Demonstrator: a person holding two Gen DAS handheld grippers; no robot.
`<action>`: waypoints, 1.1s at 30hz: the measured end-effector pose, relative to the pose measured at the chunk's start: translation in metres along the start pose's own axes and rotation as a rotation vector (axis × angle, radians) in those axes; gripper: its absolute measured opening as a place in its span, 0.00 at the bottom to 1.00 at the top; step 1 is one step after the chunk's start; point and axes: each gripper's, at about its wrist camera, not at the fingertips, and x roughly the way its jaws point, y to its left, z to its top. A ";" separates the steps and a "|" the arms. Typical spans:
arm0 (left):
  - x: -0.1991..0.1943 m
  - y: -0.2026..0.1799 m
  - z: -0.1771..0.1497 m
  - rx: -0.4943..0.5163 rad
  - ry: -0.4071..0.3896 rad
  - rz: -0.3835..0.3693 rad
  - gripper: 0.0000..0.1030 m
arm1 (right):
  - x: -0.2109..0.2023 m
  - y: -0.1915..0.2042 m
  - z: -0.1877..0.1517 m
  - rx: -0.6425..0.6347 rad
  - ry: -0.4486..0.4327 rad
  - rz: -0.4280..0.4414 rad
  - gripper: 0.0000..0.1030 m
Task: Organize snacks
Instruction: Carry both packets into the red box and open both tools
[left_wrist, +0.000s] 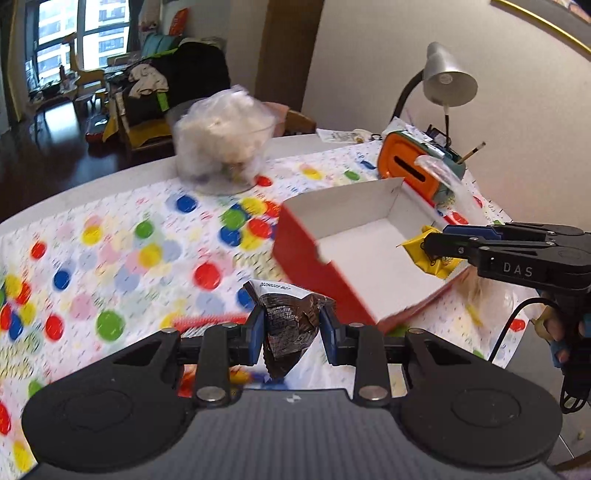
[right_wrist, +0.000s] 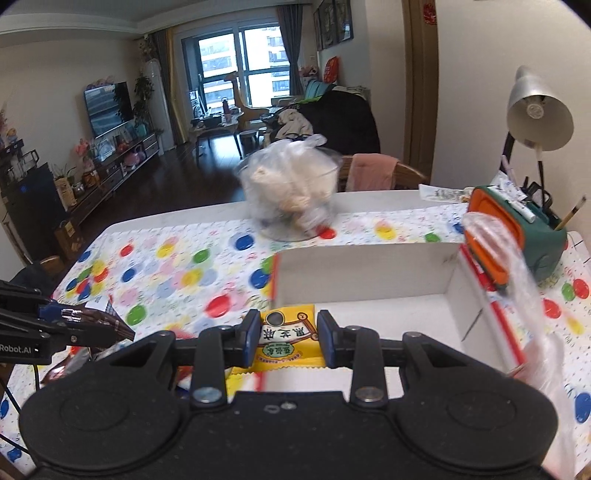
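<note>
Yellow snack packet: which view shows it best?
The right wrist view: the yellow snack packet sits front-on between the jaws, label readable. The left wrist view shows it small and side-on, partly hidden by the right gripper.

I read "DAS" on the right gripper (left_wrist: 430, 246) body, and "Robot.AI" on the left gripper (right_wrist: 110, 325) body. A printed number ending "827" stood on the brown packet (left_wrist: 291, 325). The yellow packet (right_wrist: 286, 339) bore Chinese characters.
</note>
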 end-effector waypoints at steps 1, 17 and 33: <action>0.006 -0.007 0.006 0.009 0.004 -0.001 0.30 | 0.002 -0.008 0.002 0.003 0.001 -0.007 0.31; 0.128 -0.085 0.055 0.097 0.201 -0.023 0.30 | 0.065 -0.113 -0.005 0.111 0.157 -0.058 0.31; 0.217 -0.111 0.056 0.193 0.353 0.043 0.30 | 0.130 -0.112 -0.023 0.014 0.376 -0.096 0.31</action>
